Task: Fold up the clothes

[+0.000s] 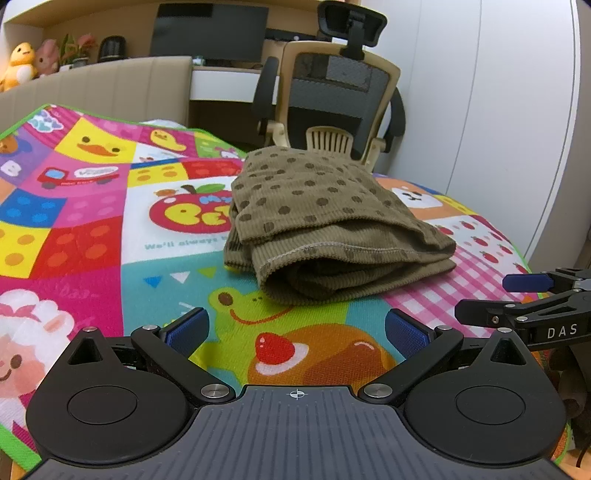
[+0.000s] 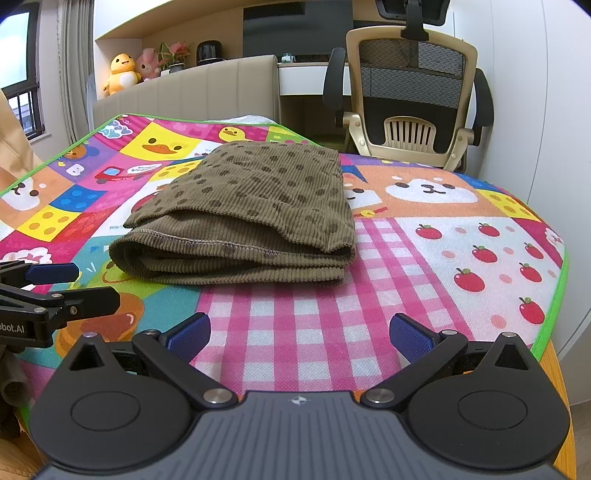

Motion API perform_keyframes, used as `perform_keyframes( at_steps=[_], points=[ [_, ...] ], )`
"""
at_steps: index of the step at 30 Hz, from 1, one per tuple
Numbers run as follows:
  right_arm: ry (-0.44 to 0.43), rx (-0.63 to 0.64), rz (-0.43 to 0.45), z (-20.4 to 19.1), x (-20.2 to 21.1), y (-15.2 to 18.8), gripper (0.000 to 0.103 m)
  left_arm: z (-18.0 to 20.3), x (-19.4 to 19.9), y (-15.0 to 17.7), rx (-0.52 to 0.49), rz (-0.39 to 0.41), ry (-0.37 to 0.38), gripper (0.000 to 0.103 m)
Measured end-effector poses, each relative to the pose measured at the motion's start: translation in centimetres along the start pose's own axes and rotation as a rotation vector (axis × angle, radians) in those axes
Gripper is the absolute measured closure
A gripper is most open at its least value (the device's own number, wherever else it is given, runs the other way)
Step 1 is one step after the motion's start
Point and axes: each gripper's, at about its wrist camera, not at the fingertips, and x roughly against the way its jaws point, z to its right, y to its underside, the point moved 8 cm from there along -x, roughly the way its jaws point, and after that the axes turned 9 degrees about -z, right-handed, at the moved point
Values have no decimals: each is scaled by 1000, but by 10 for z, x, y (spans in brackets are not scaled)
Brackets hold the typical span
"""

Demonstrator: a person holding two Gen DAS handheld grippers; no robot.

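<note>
Blue pads (image 1: 186, 330) line the fingers of the left gripper (image 1: 295, 328), whose jaws stand wide apart and hold nothing. Between them lies only the bright cartoon mat (image 1: 85, 236), with a frog and a strawberry cake printed on it. The right gripper (image 2: 300, 332) matches it: blue-padded fingers (image 2: 410, 334) spread wide, empty, hovering over a pink checked patch of the mat (image 2: 424, 258). Each gripper shows at the edge of the other's view, the two side by side and near each other, both on the near side of the mat.

Just ahead of both, apart from the jaws and untouched, rests the folded garment (image 1: 325, 225), an olive-brown ribbed fabric with darker dots. It sits in a compact stack of several layers on the mat, its stitched hem facing the cameras; from the right wrist view the garment (image 2: 247, 214) lies ahead and to the left.

The mat covers the surface, its green border visible along the edges. Beyond it stands a beige mesh office chair (image 2: 410, 92) with black armrests, and behind that a desk with a dark monitor (image 1: 208, 31). Along a ledge to the left sit a yellow duck plush (image 2: 120, 72), a pink plush and a potted plant. No containers are visible.
</note>
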Motion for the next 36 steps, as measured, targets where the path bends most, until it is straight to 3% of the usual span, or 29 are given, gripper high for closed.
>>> perform_keyframes(
  at_steps=[36],
  points=[
    [12, -1, -5, 0, 0, 0, 0, 9, 8, 2, -41, -36, -57, 0]
  ],
)
